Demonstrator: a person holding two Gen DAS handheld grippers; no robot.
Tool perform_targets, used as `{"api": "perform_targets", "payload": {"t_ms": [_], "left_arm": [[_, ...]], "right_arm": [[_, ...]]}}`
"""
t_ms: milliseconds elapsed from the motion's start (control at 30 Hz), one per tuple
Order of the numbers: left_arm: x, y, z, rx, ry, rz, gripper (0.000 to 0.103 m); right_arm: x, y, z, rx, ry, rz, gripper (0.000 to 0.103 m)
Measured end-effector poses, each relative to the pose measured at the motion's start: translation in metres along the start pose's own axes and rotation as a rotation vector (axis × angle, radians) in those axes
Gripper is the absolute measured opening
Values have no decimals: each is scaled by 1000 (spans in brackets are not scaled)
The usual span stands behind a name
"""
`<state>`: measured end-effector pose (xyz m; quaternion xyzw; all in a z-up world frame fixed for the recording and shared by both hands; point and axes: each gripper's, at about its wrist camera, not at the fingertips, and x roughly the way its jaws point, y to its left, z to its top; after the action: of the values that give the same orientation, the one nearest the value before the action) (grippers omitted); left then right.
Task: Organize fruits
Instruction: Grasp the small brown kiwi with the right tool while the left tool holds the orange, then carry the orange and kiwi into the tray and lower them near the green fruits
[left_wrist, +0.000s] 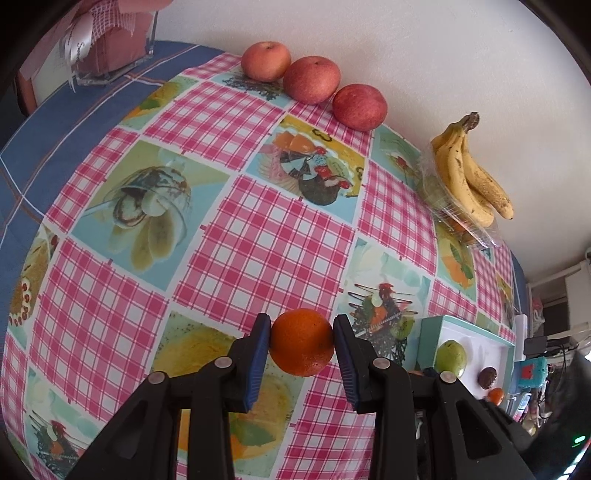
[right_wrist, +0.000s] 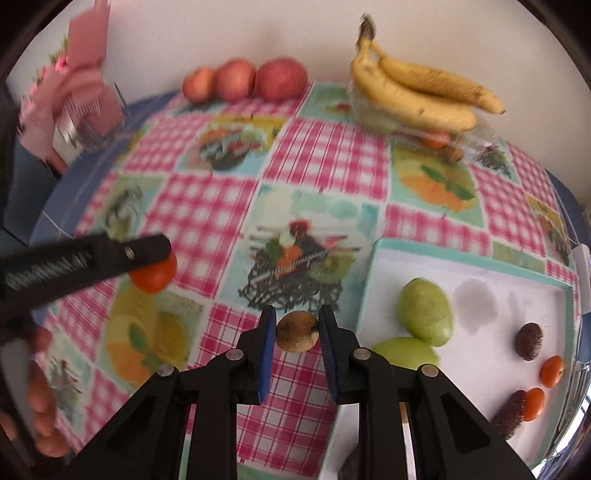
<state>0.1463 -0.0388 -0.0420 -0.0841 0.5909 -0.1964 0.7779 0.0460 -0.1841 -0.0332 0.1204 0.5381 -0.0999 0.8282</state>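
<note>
Carrying fruit for sorting: left gripper (left_wrist: 302, 347) clamps an orange (left_wrist: 301, 341), right gripper (right_wrist: 297, 332) pinches a brown fruit (right_wrist: 297, 331), both lifted above the tablecloth (left_wrist: 236, 236).

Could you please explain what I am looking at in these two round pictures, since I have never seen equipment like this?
There is no robot: a person holds a two-fingered gripper in each hand, each with a wide-angle camera looking along its fingers. The left gripper holds an orange; the right gripper holds a small brown fruit. On the checked tablecloth lie three apples and a bunch of bananas by the wall. A white tray holds green, dark and small orange fruits.
</note>
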Motion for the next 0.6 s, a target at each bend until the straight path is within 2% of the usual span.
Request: {"api": "perform_targets", "payload": {"t_ms": [133, 300, 433, 600], "left_arm": [[-7, -13, -4, 38, -12, -5, 37], [-16, -42, -14, 126, -17, -27, 37], [-19, -75, -28, 217, -8, -55, 37], [-10, -120, -52, 323, 40, -93, 37]], "right_arm": [[-25, -24, 1, 68, -33, -2, 24], [-42, -68, -7, 179, -34, -49, 24], [-47, -109, -23, 271, -4, -106, 24], [-47, -157, -44, 380, 29, -126, 24]]}}
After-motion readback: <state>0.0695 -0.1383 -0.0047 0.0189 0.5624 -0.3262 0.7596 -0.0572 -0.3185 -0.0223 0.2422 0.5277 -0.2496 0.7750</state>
